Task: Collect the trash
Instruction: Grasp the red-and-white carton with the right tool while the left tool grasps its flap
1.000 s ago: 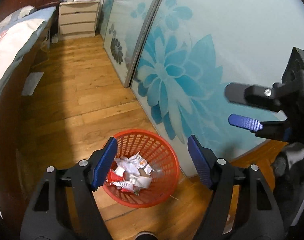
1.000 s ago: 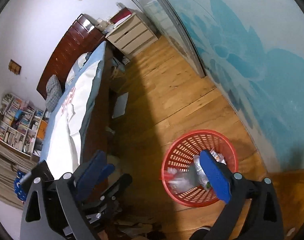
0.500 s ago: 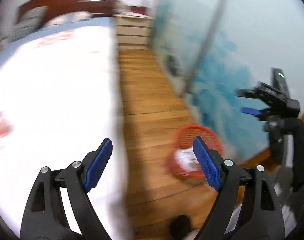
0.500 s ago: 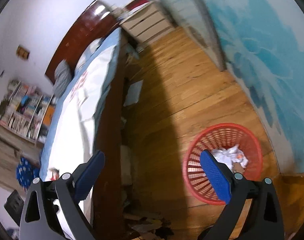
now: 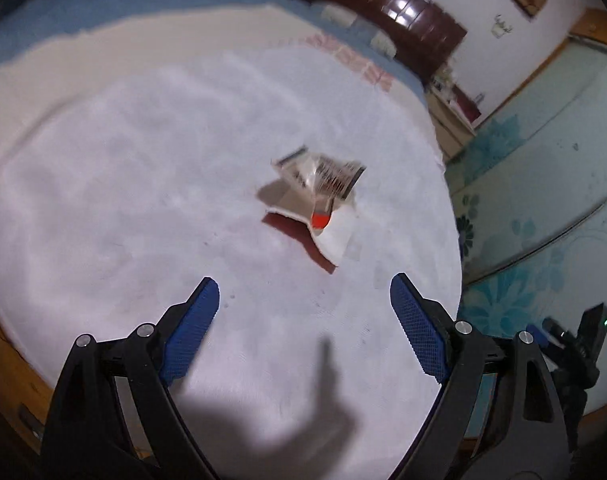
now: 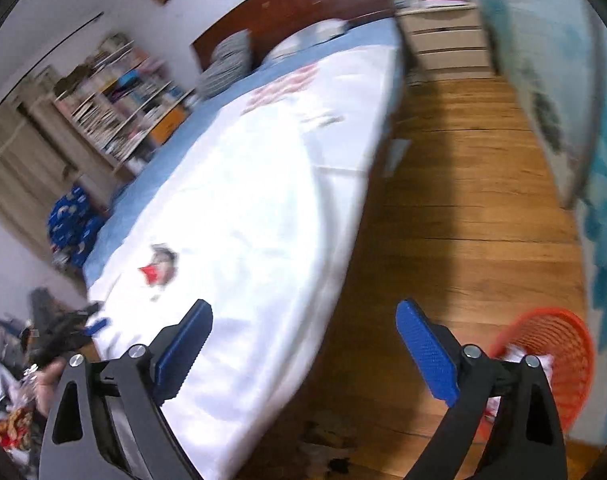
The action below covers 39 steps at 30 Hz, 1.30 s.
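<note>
A crumpled wrapper (image 5: 317, 196), white and tan with a red patch, lies on the white bed sheet (image 5: 143, 184). My left gripper (image 5: 303, 320) is open and empty, hovering over the bed just short of the wrapper. The wrapper also shows small in the right wrist view (image 6: 159, 266). My right gripper (image 6: 303, 344) is open and empty over the bed's edge. The red mesh trash basket (image 6: 551, 360), with white paper inside, stands on the wood floor at the lower right, partly behind the right finger.
The bed (image 6: 263, 200) with a dark headboard (image 6: 303, 12) fills the left. A wood floor strip (image 6: 463, 220) runs between the bed and blue floral sliding doors (image 5: 543, 160). A drawer unit (image 6: 447, 40) and bookshelf (image 6: 123, 92) stand at the back.
Both grippers have swung left from the basket toward the bed. The left now faces the wrapper on the sheet; the basket has left its view. Both stay open.
</note>
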Motion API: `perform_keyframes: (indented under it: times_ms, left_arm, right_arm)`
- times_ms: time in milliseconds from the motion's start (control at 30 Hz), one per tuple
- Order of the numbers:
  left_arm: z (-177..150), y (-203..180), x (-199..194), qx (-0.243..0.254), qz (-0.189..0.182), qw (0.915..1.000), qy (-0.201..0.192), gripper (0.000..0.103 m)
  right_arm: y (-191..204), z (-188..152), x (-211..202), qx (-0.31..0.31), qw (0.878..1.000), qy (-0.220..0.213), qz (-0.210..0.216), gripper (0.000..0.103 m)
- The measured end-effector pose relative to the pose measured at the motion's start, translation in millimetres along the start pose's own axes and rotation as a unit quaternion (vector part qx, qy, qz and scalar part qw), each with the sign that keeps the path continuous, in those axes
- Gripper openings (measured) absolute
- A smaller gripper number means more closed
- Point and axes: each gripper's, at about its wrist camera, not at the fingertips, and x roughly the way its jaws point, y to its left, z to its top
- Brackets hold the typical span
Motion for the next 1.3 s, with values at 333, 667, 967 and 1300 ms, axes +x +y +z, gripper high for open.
perform_keyframes:
  times_ms: [333, 667, 967, 1300]
  left_arm:
    - [14.5, -7.9, 57.9, 0.050, -0.001, 0.9982, 0.033, 0.083]
    - [23.1, 11.8, 58.0, 0.047, -0.017, 0.9980, 0.039, 0.047]
    - [23.1, 11.5, 62.1, 0.052, -0.031, 0.9965, 0.058, 0.011]
    - [17.4, -9.0, 47.0, 0.071, -0.067, 0.9936, 0.058, 0.004]
  right_arm:
    - [169.0, 84.0, 119.1, -0.099, 0.990, 0.092, 0.033, 0.088]
    - [242.2, 85.9, 253.2, -0.119, 0.972, 0.199, 0.032, 0.077]
    - [249.2, 44.6, 308.1, -0.103, 0.956, 0.269, 0.048, 0.014]
    - [223.9, 45.5, 266.2, -0.074, 0.967, 0.240, 0.044, 0.011]
